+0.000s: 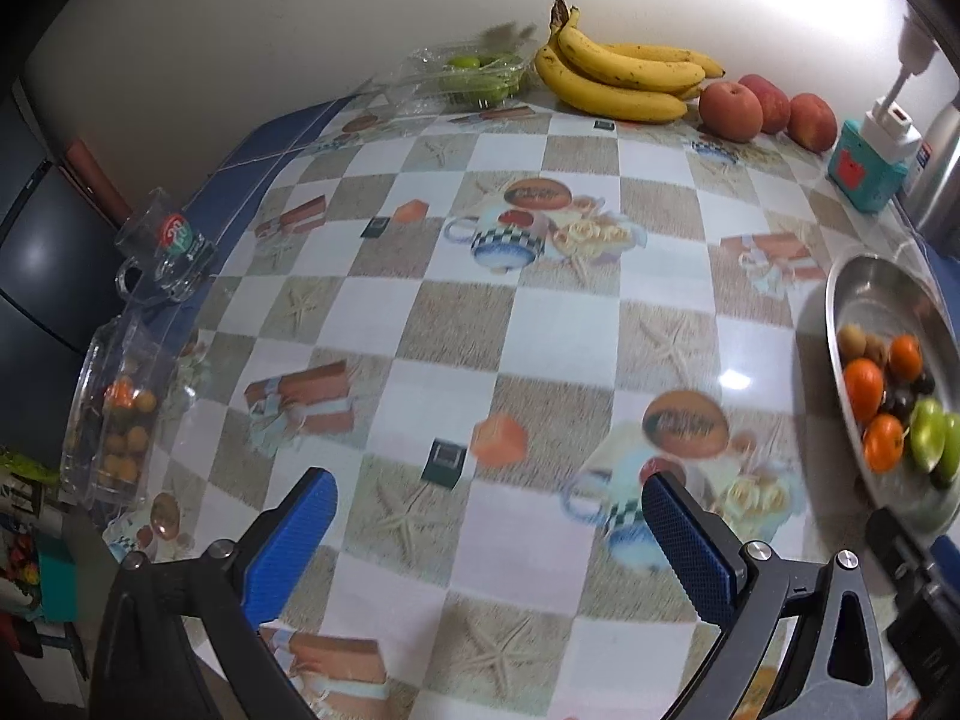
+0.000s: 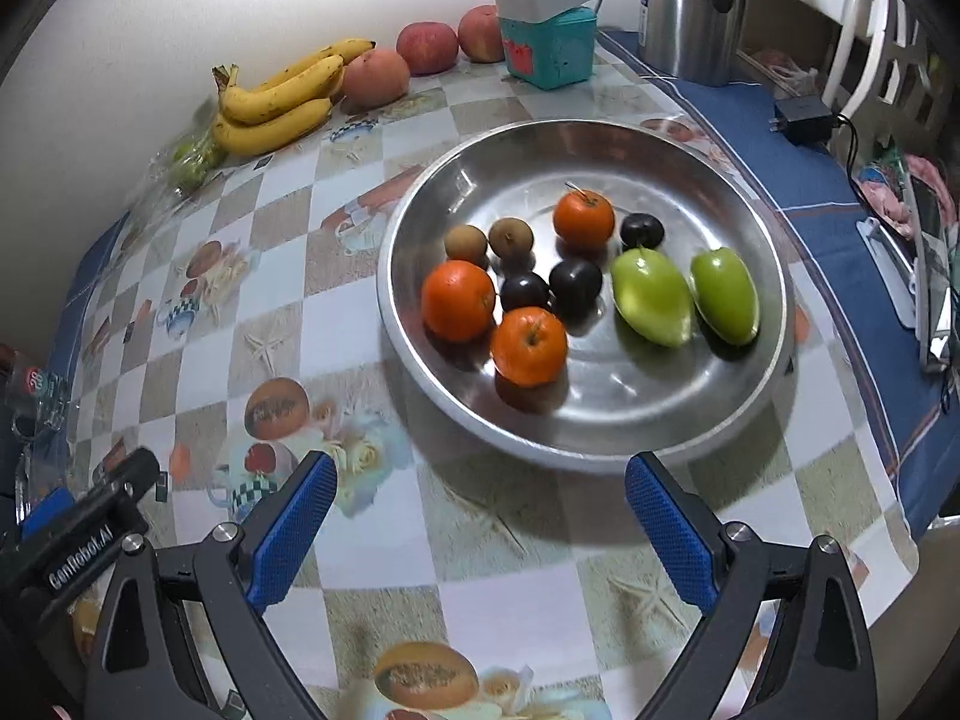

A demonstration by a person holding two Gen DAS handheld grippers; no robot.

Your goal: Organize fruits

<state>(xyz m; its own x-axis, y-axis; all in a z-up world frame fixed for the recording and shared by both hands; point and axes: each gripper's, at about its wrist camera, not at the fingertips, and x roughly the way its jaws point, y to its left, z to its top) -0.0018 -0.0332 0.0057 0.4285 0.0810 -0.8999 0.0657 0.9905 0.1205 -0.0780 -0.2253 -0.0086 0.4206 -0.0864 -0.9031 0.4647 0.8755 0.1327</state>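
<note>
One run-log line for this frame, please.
left gripper: open, empty | right gripper: open, empty | metal bowl: mixed fruit inside | bananas, apples: by wall

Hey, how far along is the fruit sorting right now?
Done: the metal bowl holds three oranges, three dark plums, two brown fruits and two green fruits. In hand: nothing; the left gripper and right gripper are open and empty. Left: bananas, apples and the small fruits in the clear box.
</note>
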